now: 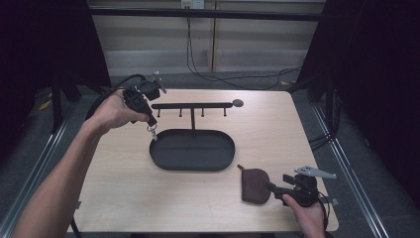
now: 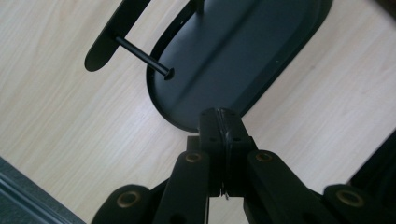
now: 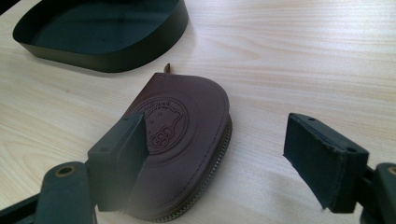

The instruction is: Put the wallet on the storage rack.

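Observation:
A black stand has an oval tray (image 1: 163, 162) and a hanging bar (image 1: 192, 105) with short pegs. My left gripper (image 1: 150, 123) hovers by the bar's left end, above the tray's left edge, shut on a small metal key ring (image 1: 153, 133) that dangles below its tips. In the left gripper view the shut gripper (image 2: 220, 114) points down at the tray (image 2: 243, 51), with one peg (image 2: 142, 57) up to the left. A brown leather pouch (image 1: 254, 184) lies at the front right. My right gripper (image 1: 270, 187) stands open at its right edge; the pouch (image 3: 187, 116) lies partly between the open jaws (image 3: 215, 135).
A round black knob (image 1: 237, 103) ends the bar on the right. The wooden table (image 1: 124, 188) has open surface at the front left. Cables run on the floor behind the table's far edge.

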Demonstrator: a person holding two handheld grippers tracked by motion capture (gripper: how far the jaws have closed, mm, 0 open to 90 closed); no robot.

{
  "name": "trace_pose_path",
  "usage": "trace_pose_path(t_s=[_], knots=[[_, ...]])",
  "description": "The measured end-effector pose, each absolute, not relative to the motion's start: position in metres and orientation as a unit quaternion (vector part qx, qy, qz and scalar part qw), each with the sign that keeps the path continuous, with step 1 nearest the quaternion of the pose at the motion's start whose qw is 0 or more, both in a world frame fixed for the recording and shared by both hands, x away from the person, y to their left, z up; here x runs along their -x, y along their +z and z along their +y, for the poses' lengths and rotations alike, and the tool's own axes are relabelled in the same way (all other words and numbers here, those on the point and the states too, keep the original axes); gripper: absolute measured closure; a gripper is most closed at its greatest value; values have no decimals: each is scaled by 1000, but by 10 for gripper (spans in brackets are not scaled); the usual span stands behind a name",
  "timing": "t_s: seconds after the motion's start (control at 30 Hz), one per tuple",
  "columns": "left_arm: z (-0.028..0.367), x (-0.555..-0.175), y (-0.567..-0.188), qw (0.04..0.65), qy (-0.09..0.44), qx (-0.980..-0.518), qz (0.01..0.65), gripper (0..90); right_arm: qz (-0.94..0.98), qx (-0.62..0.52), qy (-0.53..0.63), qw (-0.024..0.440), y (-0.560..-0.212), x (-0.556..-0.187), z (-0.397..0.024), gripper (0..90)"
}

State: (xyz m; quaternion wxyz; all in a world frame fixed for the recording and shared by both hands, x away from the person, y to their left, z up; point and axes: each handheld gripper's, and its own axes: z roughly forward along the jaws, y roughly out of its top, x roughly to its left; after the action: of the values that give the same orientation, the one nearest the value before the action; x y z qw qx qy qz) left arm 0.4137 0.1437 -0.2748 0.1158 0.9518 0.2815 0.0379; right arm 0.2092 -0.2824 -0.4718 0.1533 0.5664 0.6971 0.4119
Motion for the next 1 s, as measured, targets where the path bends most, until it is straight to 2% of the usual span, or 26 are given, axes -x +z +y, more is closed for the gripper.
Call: trace_pose_path(t_s=[0.37,1.0], knots=[[135,-434,-277,105,34,-947,302,896,697,-566,414,151,-472,-208,-283,216],[143,-451,-290,142,34,-929,339,893,699,-564,415,148,-473,-209,-283,217]])
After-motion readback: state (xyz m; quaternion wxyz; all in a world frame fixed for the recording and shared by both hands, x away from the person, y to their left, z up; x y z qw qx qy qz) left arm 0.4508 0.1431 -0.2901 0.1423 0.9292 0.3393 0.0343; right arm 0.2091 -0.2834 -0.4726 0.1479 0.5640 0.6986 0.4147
